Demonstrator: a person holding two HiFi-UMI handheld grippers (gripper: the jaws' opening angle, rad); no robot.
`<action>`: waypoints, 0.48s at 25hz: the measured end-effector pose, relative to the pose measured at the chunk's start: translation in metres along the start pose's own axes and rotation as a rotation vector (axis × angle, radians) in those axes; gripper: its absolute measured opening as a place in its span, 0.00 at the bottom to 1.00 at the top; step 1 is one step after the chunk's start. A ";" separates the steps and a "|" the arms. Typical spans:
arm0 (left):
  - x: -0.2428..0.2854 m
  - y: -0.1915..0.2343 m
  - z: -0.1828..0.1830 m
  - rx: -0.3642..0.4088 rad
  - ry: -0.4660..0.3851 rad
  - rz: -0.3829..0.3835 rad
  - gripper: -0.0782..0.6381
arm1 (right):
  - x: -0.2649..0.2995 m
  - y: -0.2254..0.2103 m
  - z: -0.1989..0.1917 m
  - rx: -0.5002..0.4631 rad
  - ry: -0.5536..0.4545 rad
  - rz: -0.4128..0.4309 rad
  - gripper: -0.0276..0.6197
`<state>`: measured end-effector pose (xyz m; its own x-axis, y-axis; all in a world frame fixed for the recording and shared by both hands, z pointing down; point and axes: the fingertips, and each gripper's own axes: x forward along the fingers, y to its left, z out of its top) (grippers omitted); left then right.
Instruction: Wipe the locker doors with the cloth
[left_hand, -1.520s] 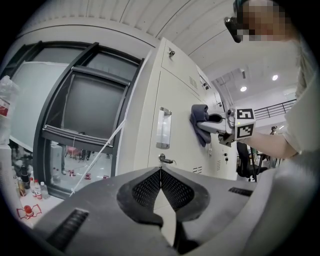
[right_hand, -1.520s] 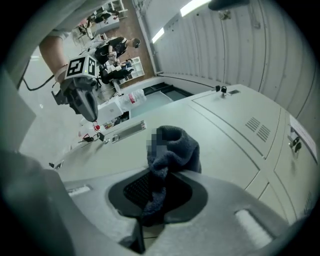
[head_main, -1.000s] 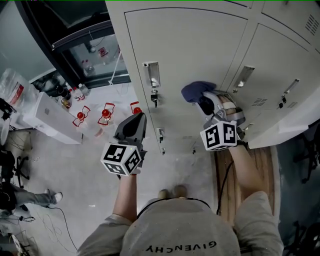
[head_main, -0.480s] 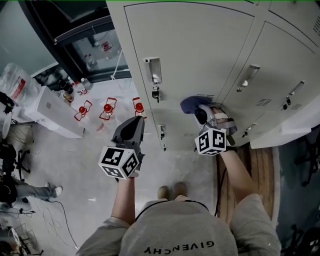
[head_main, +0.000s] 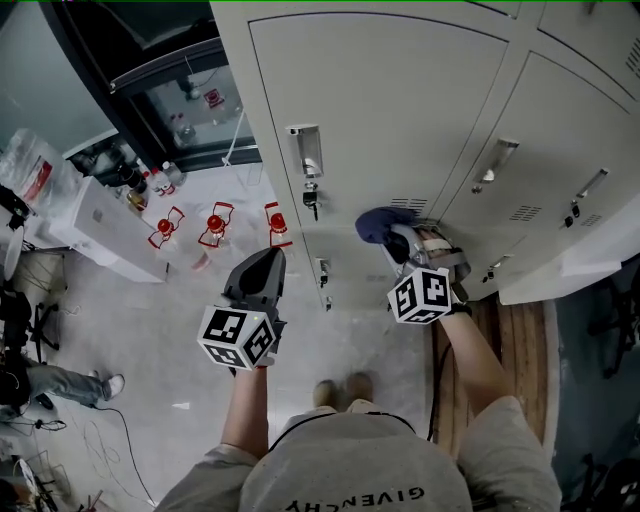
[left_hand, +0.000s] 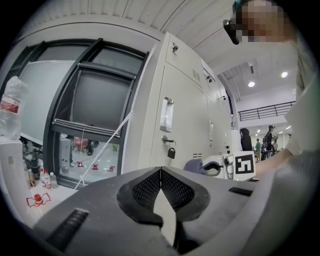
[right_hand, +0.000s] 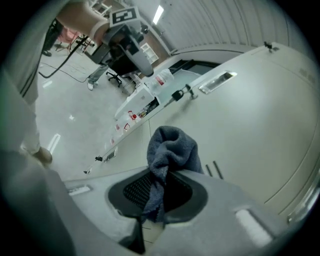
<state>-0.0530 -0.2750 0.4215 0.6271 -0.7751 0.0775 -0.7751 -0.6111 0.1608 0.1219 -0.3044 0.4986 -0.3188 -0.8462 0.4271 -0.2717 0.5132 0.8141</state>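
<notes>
A dark blue cloth (head_main: 385, 224) is bunched in my right gripper (head_main: 400, 238), which is shut on it and presses it against the pale grey locker door (head_main: 400, 110) near its lower vent slots. From the right gripper view the cloth (right_hand: 170, 150) sticks out between the jaws, touching the door (right_hand: 250, 130). My left gripper (head_main: 266, 262) hangs shut and empty, away from the lockers, left of the door's handle and padlock (head_main: 310, 200). In the left gripper view the jaws meet, with the locker door (left_hand: 182, 120) ahead.
More locker doors (head_main: 560, 130) run to the right, each with a handle. A lower locker door (head_main: 345, 265) sits beneath. Red-capped bottles (head_main: 212, 222) stand on the floor to the left, by a white box (head_main: 95, 230). A dark window frame (head_main: 150, 80) is behind them.
My right gripper has slid the cloth down the door and slightly left, from beside the handle level to the vent slots. The left gripper has drifted a little lower.
</notes>
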 end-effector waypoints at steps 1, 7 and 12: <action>0.001 -0.002 0.002 0.003 -0.004 -0.006 0.11 | -0.009 -0.009 0.007 -0.008 -0.019 -0.015 0.12; 0.025 -0.022 0.039 0.031 -0.075 -0.067 0.11 | -0.071 -0.111 0.041 -0.049 -0.082 -0.201 0.12; 0.042 -0.047 0.082 0.068 -0.143 -0.129 0.11 | -0.123 -0.200 0.063 -0.056 -0.098 -0.355 0.12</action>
<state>0.0038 -0.2918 0.3362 0.7081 -0.7015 -0.0804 -0.6953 -0.7126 0.0936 0.1582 -0.2933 0.2586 -0.3000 -0.9509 0.0766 -0.3318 0.1793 0.9262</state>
